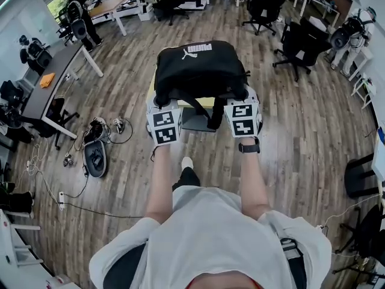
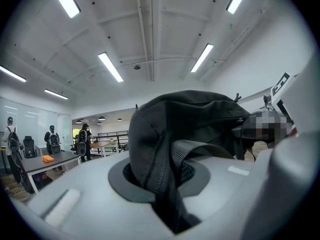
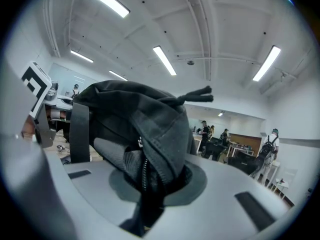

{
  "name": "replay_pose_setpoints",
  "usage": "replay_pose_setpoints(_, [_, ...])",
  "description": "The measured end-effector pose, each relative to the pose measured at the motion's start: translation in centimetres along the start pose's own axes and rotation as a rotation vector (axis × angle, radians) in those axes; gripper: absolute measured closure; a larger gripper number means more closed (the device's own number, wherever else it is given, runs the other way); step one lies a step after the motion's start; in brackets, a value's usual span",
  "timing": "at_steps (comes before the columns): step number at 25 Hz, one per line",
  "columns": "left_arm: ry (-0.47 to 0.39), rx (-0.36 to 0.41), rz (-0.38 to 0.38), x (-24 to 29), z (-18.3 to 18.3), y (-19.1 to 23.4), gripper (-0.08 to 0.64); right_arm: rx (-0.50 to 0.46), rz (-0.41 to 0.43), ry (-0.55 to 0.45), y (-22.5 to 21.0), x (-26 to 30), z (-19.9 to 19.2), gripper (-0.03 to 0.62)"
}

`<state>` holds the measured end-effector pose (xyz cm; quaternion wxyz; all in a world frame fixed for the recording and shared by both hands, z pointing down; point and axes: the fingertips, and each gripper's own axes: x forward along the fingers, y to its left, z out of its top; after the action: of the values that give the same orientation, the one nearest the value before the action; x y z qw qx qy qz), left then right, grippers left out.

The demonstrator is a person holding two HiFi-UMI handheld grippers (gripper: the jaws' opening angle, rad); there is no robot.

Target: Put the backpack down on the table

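A black backpack (image 1: 198, 65) with a white logo hangs in the air in front of me, held by both grippers at its near edge. My left gripper (image 1: 163, 103) is shut on a fold of the backpack's fabric and strap (image 2: 165, 154). At the right side my right gripper (image 1: 240, 100) is shut on fabric beside a zipper (image 3: 145, 169). Both sets of fingertips are hidden under the bag in the head view. Below the backpack a small table with a yellow top (image 1: 202, 102) shows partly. Whether the bag touches it I cannot tell.
Black office chairs (image 1: 299, 44) stand on the wooden floor at the far right and back. A dark desk (image 1: 48, 86) runs along the left. Cables and a dark case (image 1: 96, 156) lie on the floor to my left. People stand in the distance (image 1: 81, 20).
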<state>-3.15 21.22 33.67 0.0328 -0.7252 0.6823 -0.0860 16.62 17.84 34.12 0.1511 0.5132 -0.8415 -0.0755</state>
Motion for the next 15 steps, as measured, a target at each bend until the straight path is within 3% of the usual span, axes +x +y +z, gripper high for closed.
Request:
replay_pose_setpoints(6, [0.005, -0.026, -0.063, 7.7, -1.2, 1.5, 0.489, -0.007, -0.056, 0.048, -1.9, 6.5, -0.2, 0.554])
replay_pose_setpoints(15, [0.002, -0.018, -0.135, 19.6, 0.2, 4.8, 0.488, 0.010, -0.131, 0.089, -5.1, 16.6, 1.6, 0.551])
